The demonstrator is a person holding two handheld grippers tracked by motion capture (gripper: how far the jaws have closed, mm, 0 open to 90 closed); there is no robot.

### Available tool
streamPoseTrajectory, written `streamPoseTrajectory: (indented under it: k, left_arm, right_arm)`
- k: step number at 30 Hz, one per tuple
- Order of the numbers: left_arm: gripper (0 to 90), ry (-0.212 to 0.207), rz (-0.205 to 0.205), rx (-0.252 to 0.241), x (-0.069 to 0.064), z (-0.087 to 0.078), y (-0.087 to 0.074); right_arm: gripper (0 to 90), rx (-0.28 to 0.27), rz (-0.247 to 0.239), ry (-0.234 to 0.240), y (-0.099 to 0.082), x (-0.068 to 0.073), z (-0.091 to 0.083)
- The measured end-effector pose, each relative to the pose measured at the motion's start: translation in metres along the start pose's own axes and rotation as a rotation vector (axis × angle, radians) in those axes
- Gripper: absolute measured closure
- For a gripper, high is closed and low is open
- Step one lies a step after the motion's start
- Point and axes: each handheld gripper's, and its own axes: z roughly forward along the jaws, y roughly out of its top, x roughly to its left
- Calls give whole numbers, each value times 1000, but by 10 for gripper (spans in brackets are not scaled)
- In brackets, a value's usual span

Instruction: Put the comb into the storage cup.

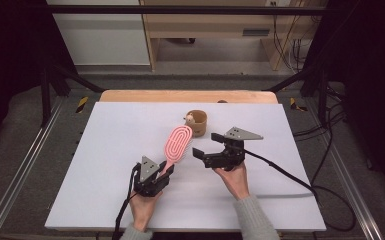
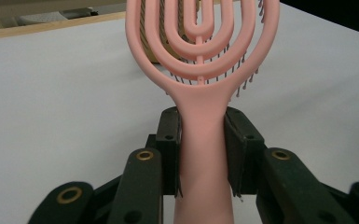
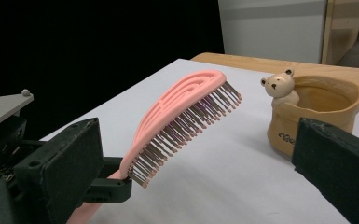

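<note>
Pink hairbrush point(image 1: 178, 143) is clamped by its handle in the left gripper point(image 2: 200, 154), lifted off the white table point(image 1: 105, 150), bristles facing down. Long axis runs from the handle near the person up and away, head tipped toward the tan bear pot point(image 1: 198, 122) just beyond it. Right gripper point(image 1: 211, 145) hangs beside the head, jaws wide, nothing in them. Looks like mid-carry; the next move likely needs the head steered over the pot's rim, or a handoff.

The pink hairbrush point(image 1: 178, 142) is held off the table, tilted, bristles down, near the bear cup point(image 1: 198, 122).
</note>
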Motion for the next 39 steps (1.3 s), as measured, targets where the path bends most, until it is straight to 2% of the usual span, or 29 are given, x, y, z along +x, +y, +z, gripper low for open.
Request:
streamPoseTrajectory:
  k: [7,18,33,39]
  left_arm:
    - [694,3,3,-1,-1,2,2]
    - [694,6,-1,-11,-1,3,6]
    - [694,2,18,-34,-11,4,13]
    - [694,3,25,-39,-14,4,14]
  right_arm:
    - [23,21,-15,5,1,7,9]
    - [26,22,3,13,1,15,24]
    - [54,27,51,1,0,12,29]
    - [99,40,63,-10,0,11,30]
